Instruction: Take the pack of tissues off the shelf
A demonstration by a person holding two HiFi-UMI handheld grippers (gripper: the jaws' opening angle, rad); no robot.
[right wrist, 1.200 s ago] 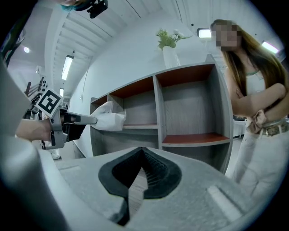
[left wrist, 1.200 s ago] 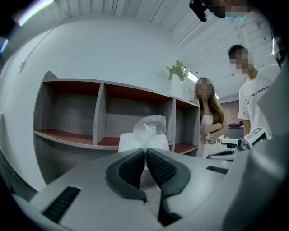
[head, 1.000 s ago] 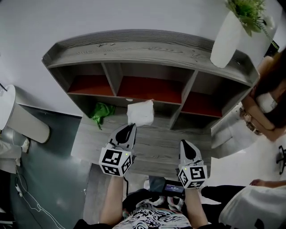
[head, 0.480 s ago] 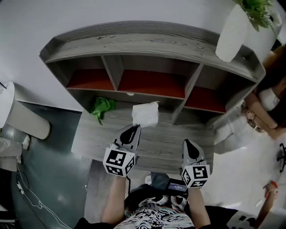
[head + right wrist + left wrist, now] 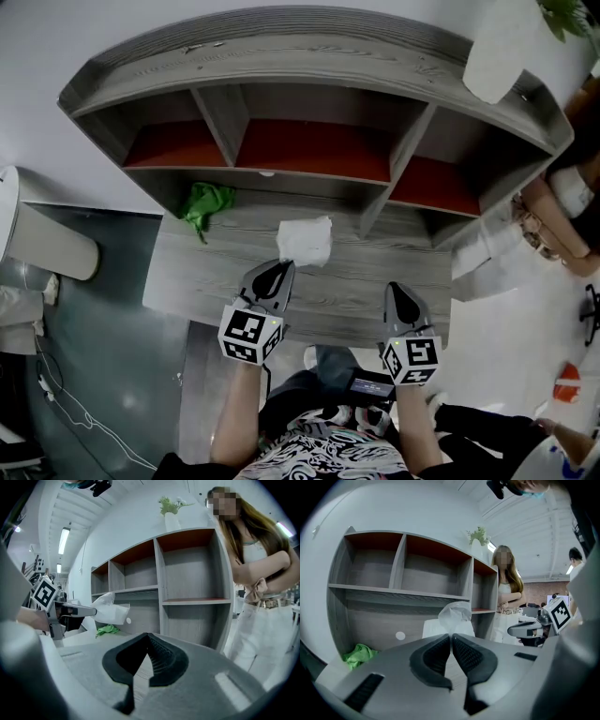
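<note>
Left gripper [image 5: 281, 268] pinches the white plastic pack of tissues [image 5: 305, 242] over the grey wooden desk [image 5: 347, 292]. A crumpled green cloth [image 5: 204, 202] lies back-left. The right gripper [image 5: 396, 290] is closed and empty.

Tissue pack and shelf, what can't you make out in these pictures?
Label on pack of tissues: too small in all views.
Where left gripper pinches it: hidden behind its own closed jaw tips, left gripper view.
Top of white vase: cut off by head view's edge.
</note>
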